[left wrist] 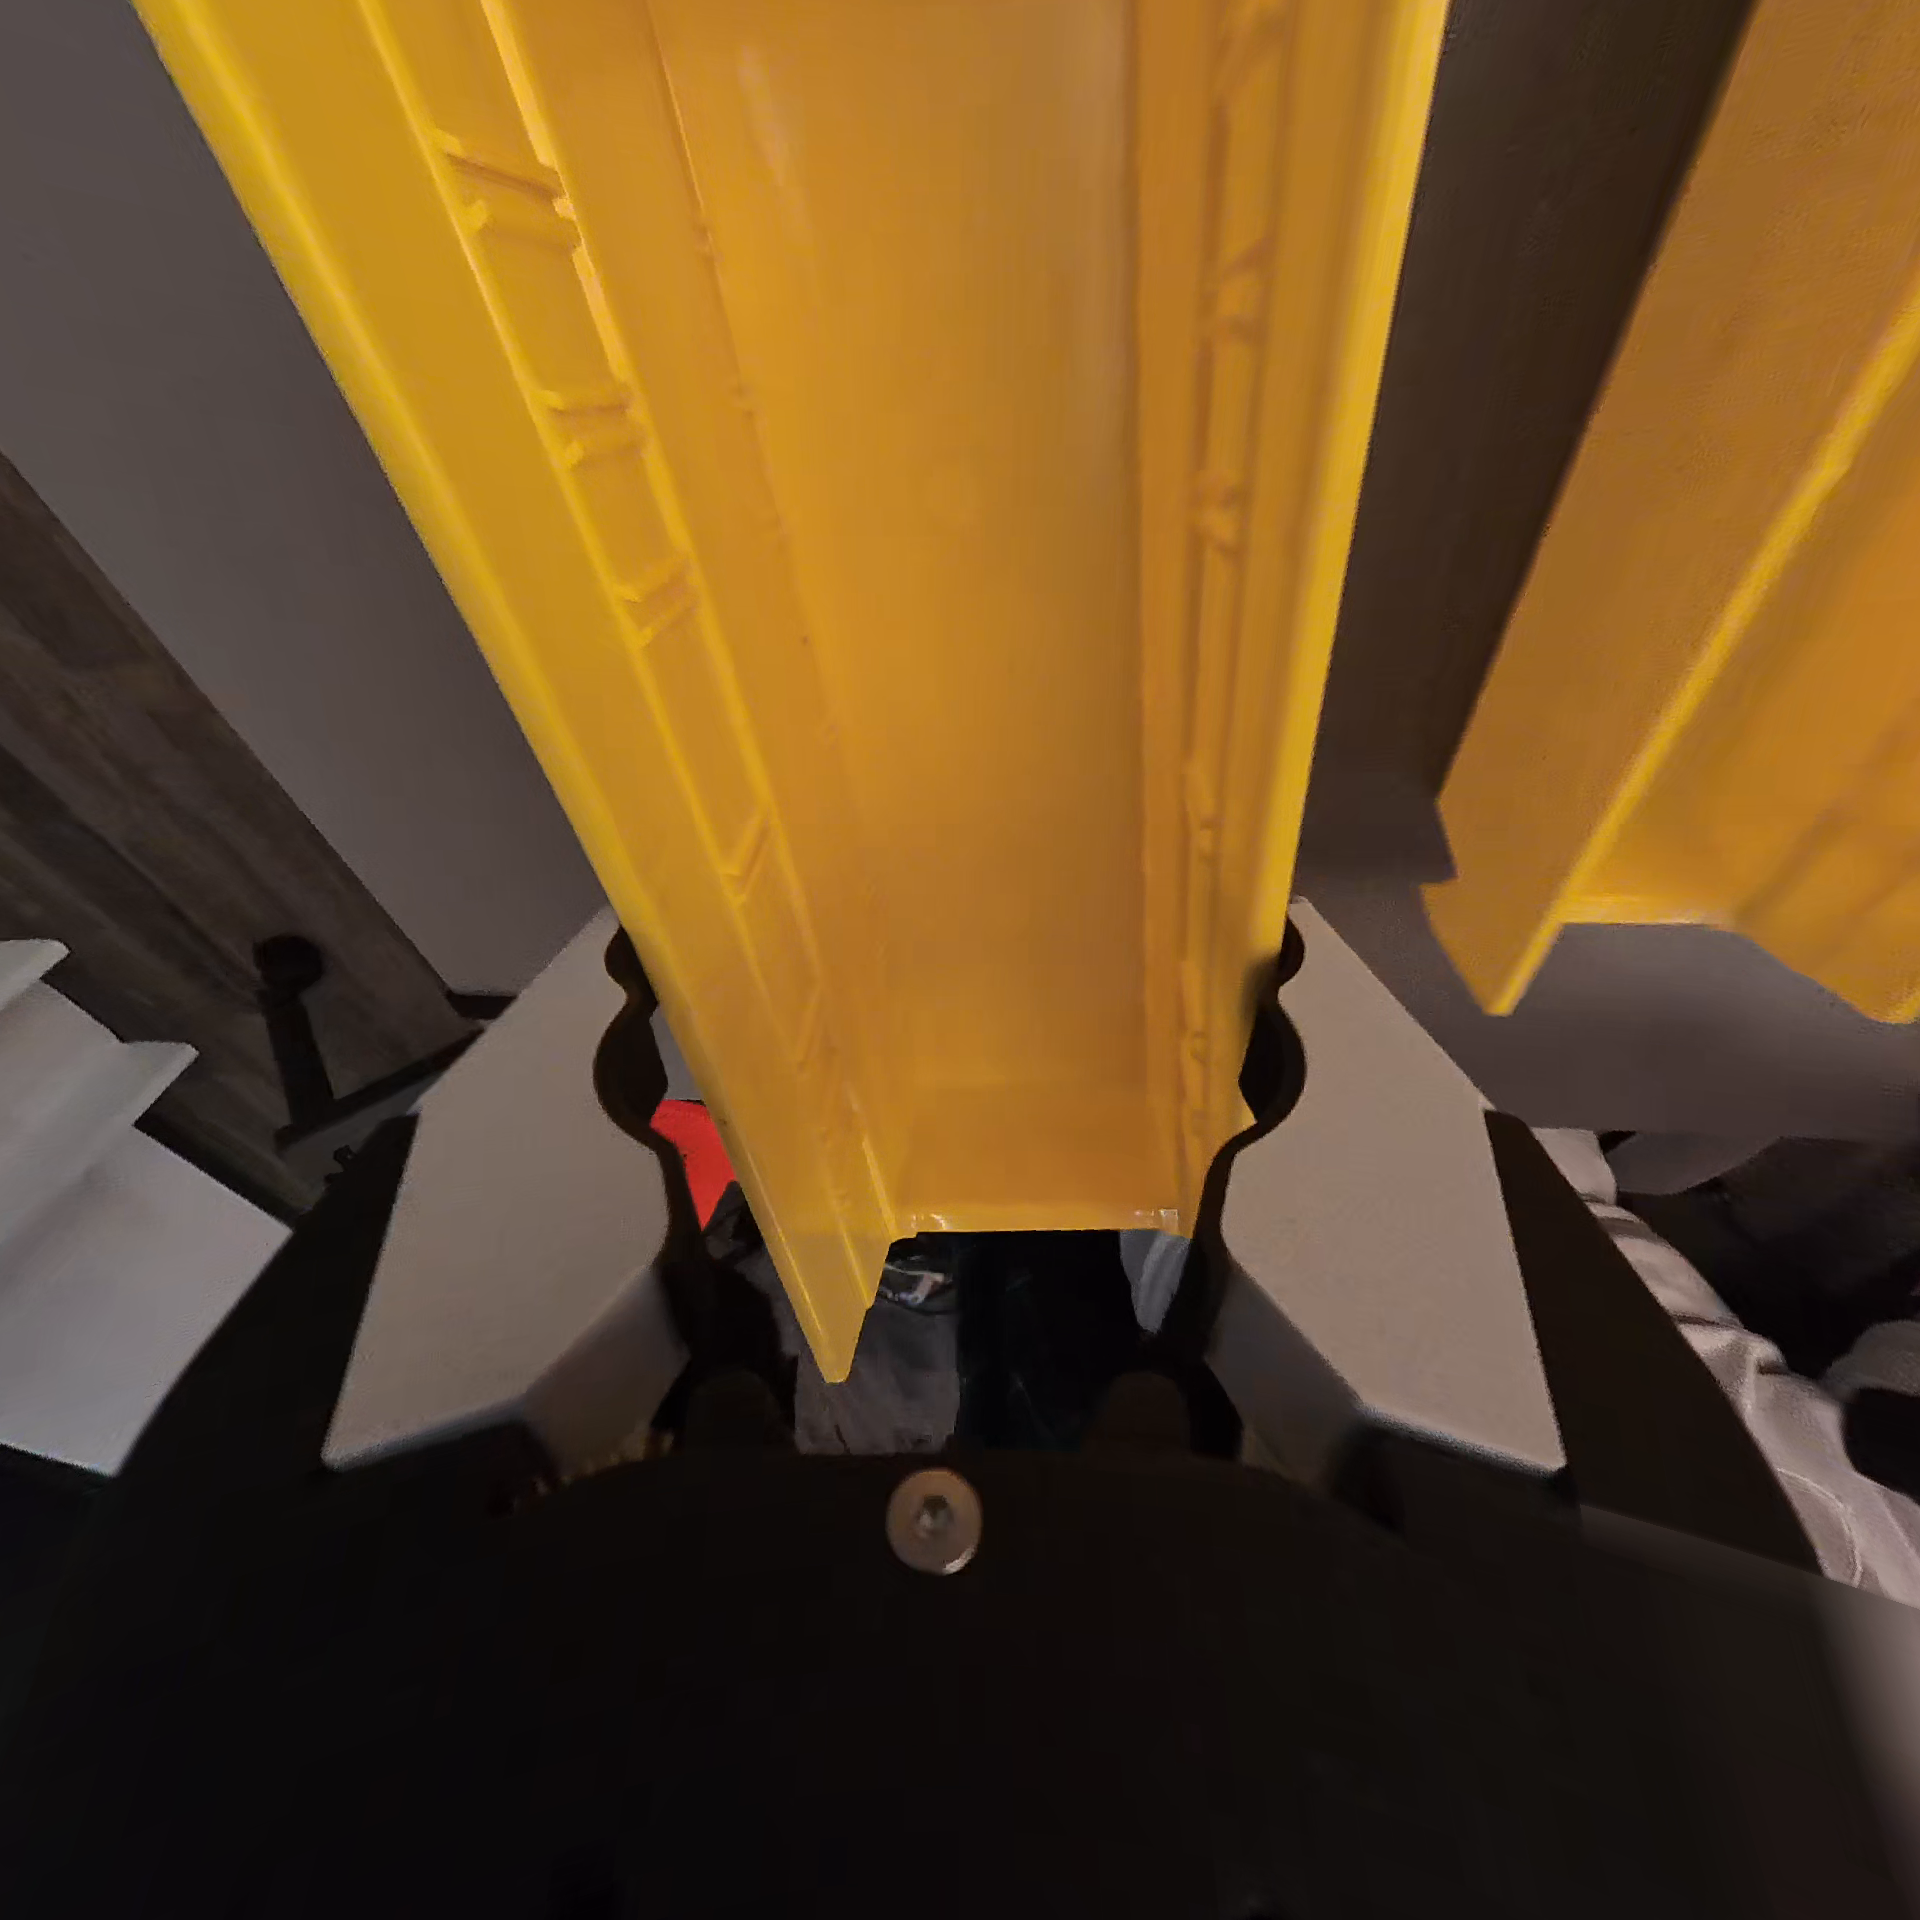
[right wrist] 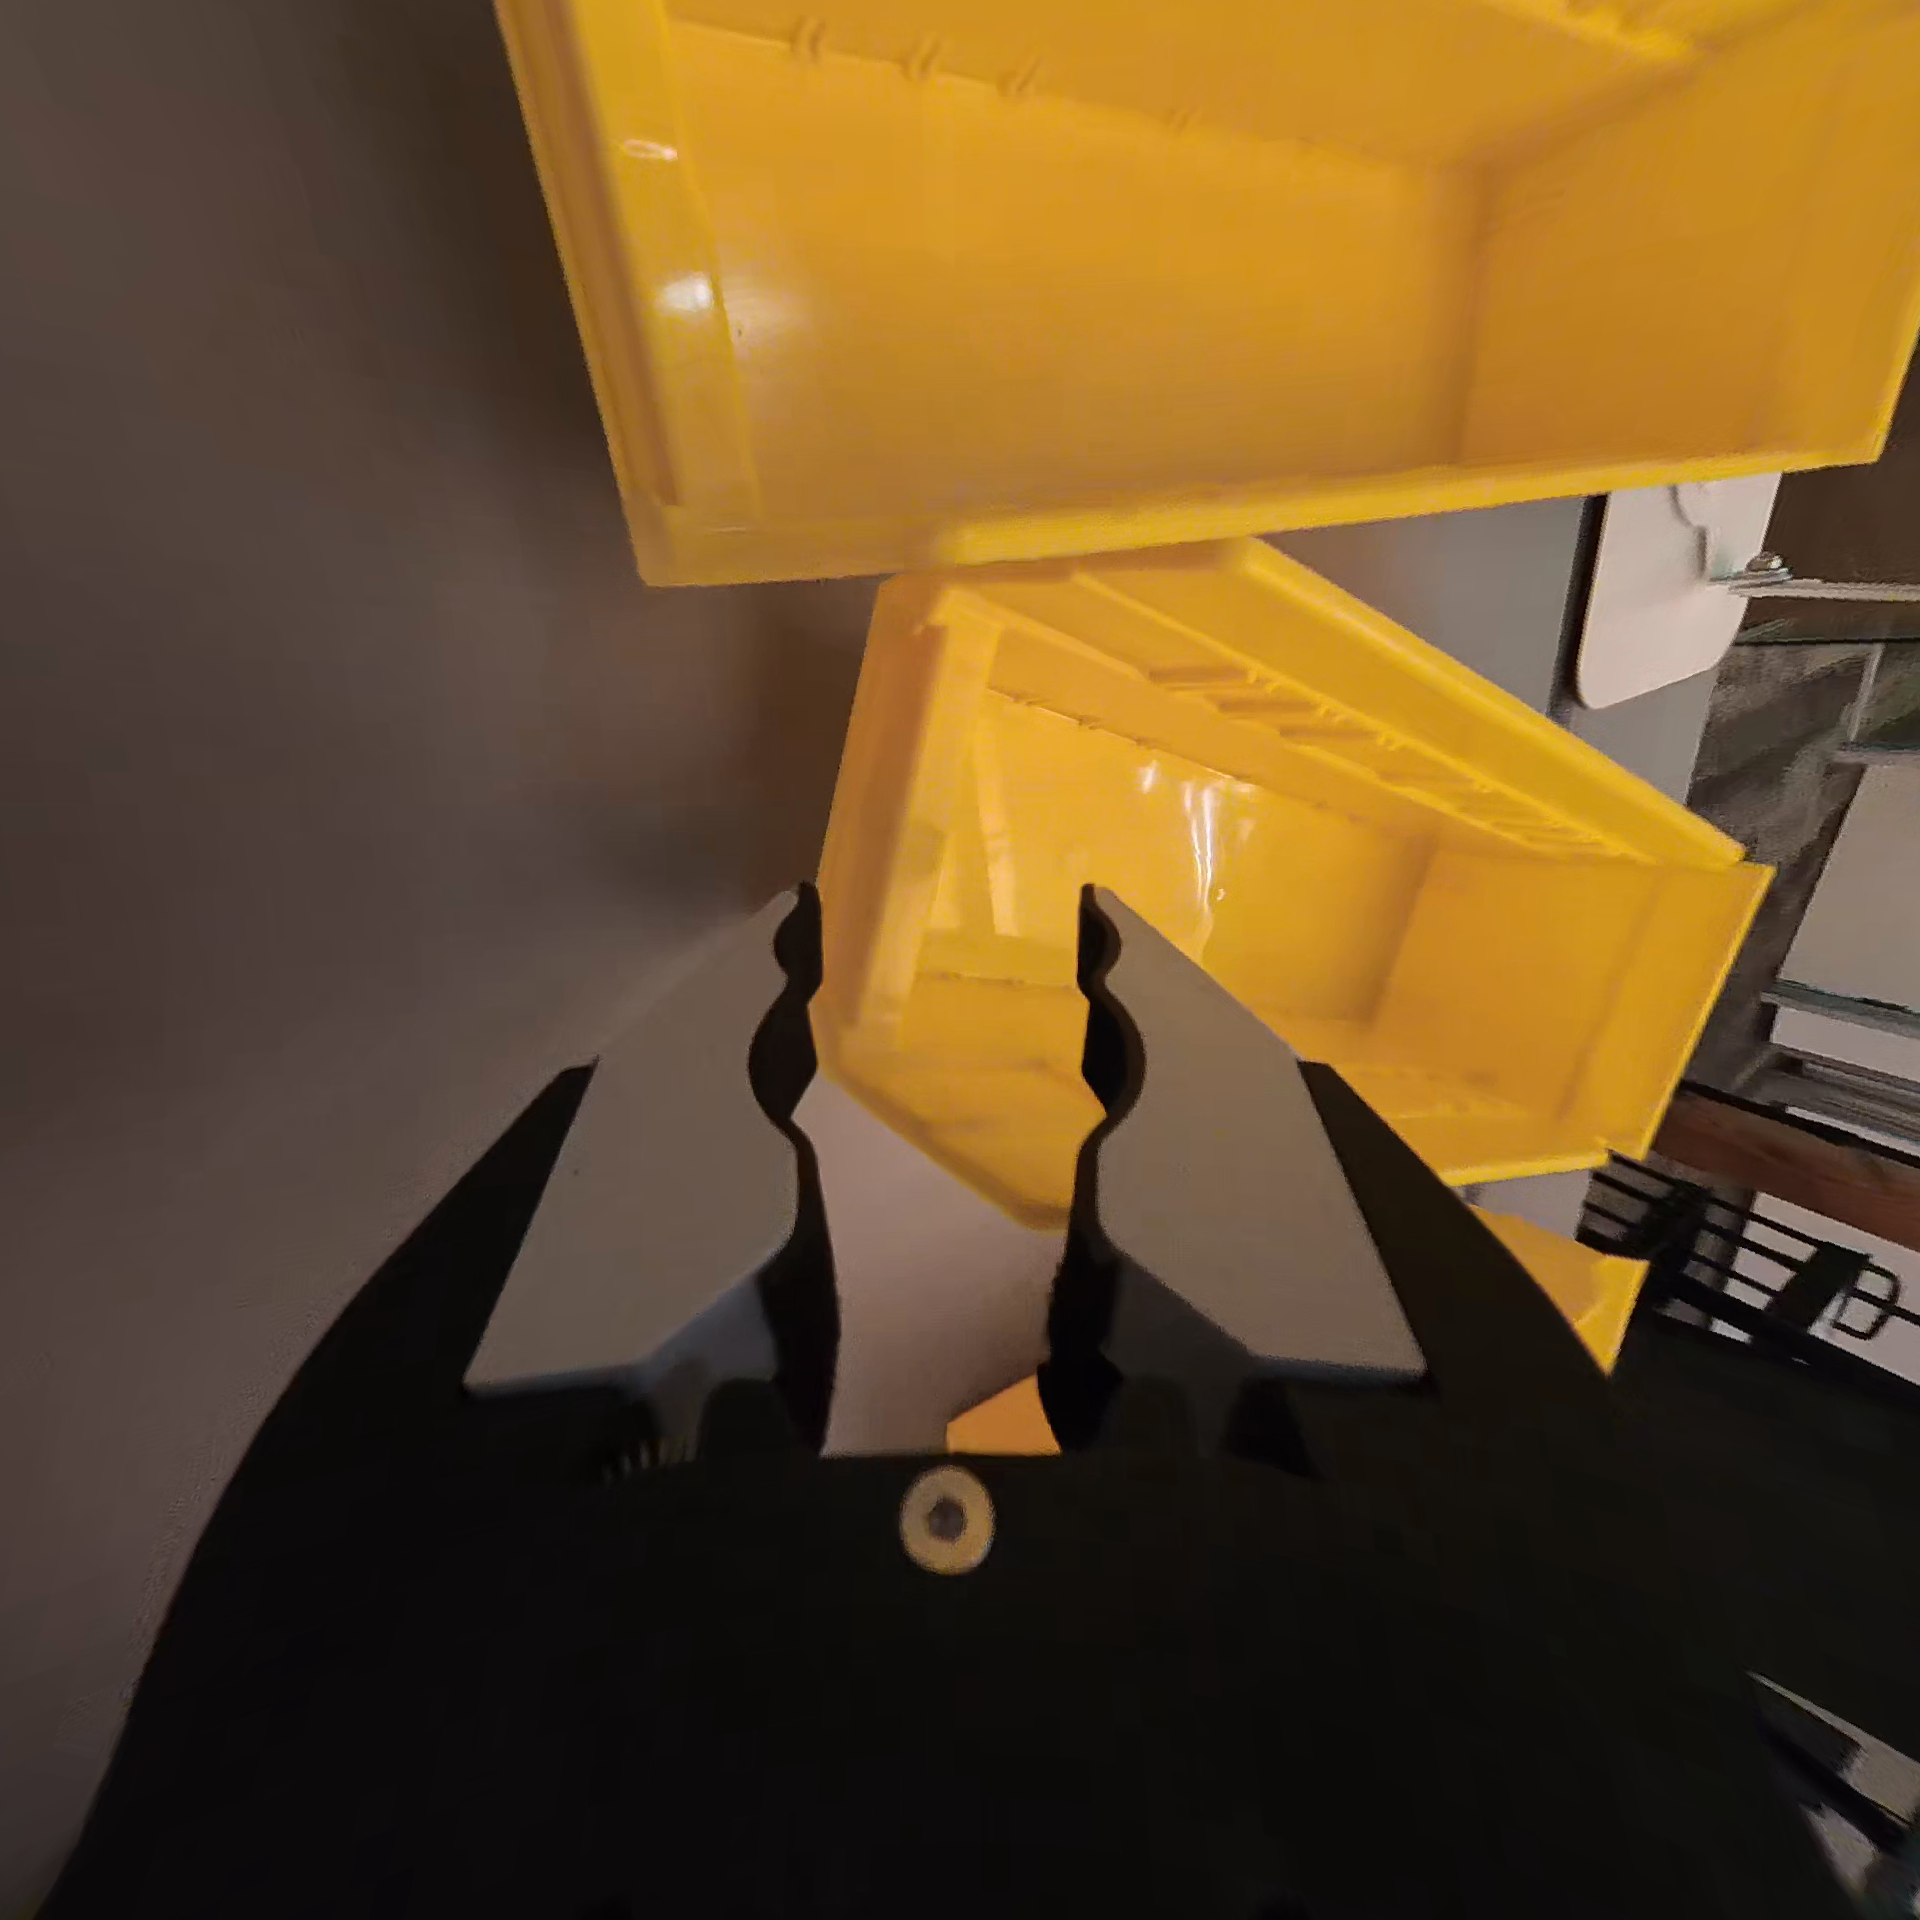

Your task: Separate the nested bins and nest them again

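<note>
Left claw [left wrist: 956,1039] is clamped across a yellow bin [left wrist: 935,520], both pads against its sides. Right claw [right wrist: 945,997] stands open astride the corner wall of a second, empty, glossy yellow bin [right wrist: 1299,914], tilted on the table [right wrist: 312,727] below the raised one.

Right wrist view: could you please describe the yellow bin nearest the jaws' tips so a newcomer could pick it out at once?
Against the grey surface, find the big yellow bin at the top. The bin just beneath it is yours: tilted, its near corner alone lying between the right jaws.
</note>
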